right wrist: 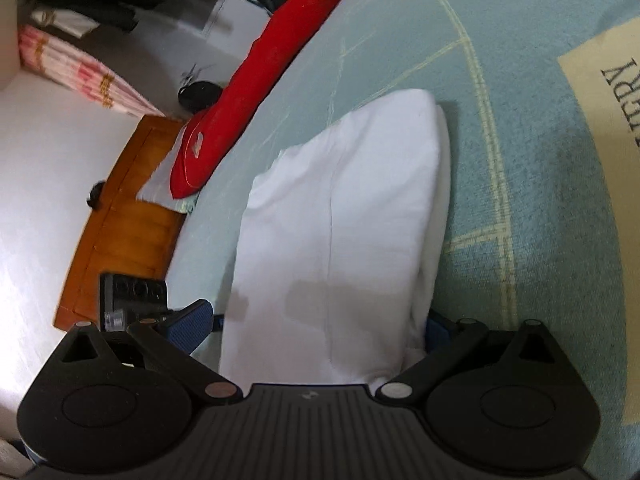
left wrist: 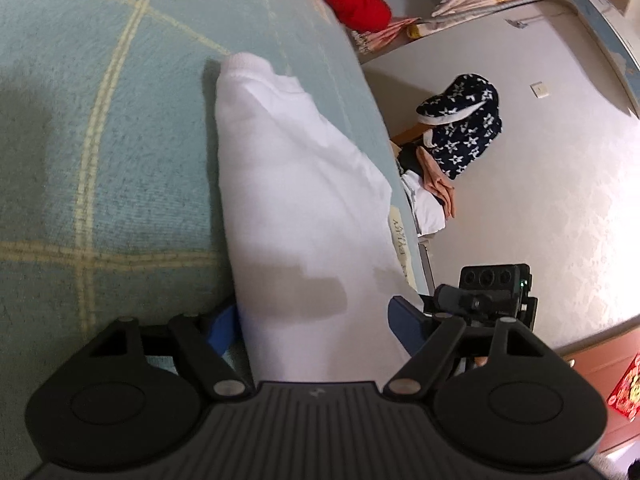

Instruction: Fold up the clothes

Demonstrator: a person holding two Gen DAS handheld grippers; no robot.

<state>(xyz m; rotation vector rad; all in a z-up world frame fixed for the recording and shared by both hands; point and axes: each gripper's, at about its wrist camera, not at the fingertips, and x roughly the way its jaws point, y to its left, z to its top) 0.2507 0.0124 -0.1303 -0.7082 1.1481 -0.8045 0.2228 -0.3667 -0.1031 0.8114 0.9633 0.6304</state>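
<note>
I am looking into a home bedroom: a bed (left wrist: pixel 100 140) under a pale blue checked cover, a red pillow (right wrist: pixel 256 80), clothes heaped on a chair (left wrist: pixel 460 132).

A plain white folded garment (left wrist: pixel 304 208) lies on a pale teal bed cover (left wrist: pixel 120 120) crossed by cream grid lines. A bright red cushion (right wrist: pixel 256 76) runs along the cover's edge. By the off-white floor (left wrist: pixel 540 200) sits a navy garment (left wrist: pixel 468 128) scattered with white stars, beside peach-pink cloth (left wrist: pixel 436 184). A cream label (right wrist: pixel 604 128) carries dark lettering. Pink-and-cream patterned fabric (right wrist: pixel 76 80), possibly floral, is blurred. Each black claw has blue pads (right wrist: pixel 188 324).
</note>
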